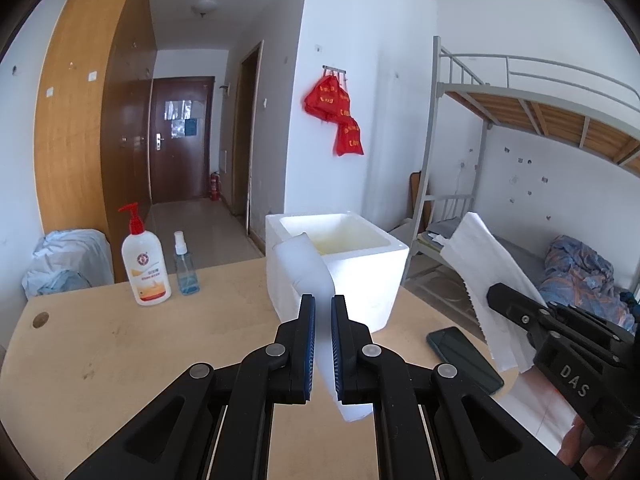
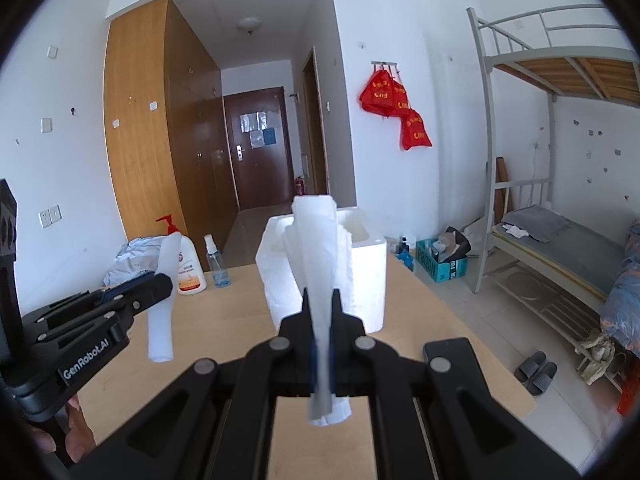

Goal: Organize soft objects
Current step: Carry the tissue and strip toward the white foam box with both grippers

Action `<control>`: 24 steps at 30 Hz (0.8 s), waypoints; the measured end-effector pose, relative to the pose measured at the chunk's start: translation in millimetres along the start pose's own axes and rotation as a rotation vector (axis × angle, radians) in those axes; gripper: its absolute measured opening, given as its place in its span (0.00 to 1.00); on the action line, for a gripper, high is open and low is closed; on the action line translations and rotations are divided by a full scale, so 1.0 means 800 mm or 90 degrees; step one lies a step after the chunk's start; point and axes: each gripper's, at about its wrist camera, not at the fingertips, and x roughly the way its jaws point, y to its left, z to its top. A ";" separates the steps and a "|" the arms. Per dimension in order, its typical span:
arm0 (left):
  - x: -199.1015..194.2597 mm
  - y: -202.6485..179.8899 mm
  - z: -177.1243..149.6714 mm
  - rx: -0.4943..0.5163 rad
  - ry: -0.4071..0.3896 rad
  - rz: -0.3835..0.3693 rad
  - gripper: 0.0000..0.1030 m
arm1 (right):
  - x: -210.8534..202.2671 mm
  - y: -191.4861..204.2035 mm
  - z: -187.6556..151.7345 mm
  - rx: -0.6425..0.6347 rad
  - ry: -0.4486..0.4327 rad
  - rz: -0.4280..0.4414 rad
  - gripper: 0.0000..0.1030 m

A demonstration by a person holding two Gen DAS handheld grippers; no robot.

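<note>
Black left gripper (image 1: 323,300), silver rivets, blue-lined jaws; "GenRobot.AI" marking.

Matt wooden table (image 1: 120,344), rough white foam box (image 1: 372,272), soft crinkled paper towel (image 2: 316,248) — perhaps tissue

- Grippers: 2, left gripper (image 1: 323,304), right gripper (image 2: 321,300)
- White foam sheet (image 1: 308,264): 1
- White paper towel (image 2: 316,248): 1
- Foam box (image 1: 376,264): 1
- Bottles: 2, pump bottle (image 1: 145,264), spray bottle (image 1: 185,268)
- Phone (image 1: 464,360): 1
- Red bags (image 1: 338,112): 3 discernible
- Slippers (image 2: 536,372): 2
</note>
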 end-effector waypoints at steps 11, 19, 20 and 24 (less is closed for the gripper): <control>0.062 0.002 0.029 -0.001 0.007 -0.005 0.08 | 0.053 -0.011 0.023 -0.007 0.011 0.004 0.06; 0.112 0.004 0.049 0.002 0.008 -0.015 0.08 | 0.096 -0.022 0.041 -0.009 0.021 0.001 0.06; 0.116 0.004 0.051 0.004 0.008 -0.015 0.08 | 0.100 -0.023 0.042 -0.009 0.022 0.000 0.06; 0.143 0.006 0.065 0.005 0.007 -0.019 0.08 | 0.120 -0.030 0.047 -0.005 0.030 0.000 0.06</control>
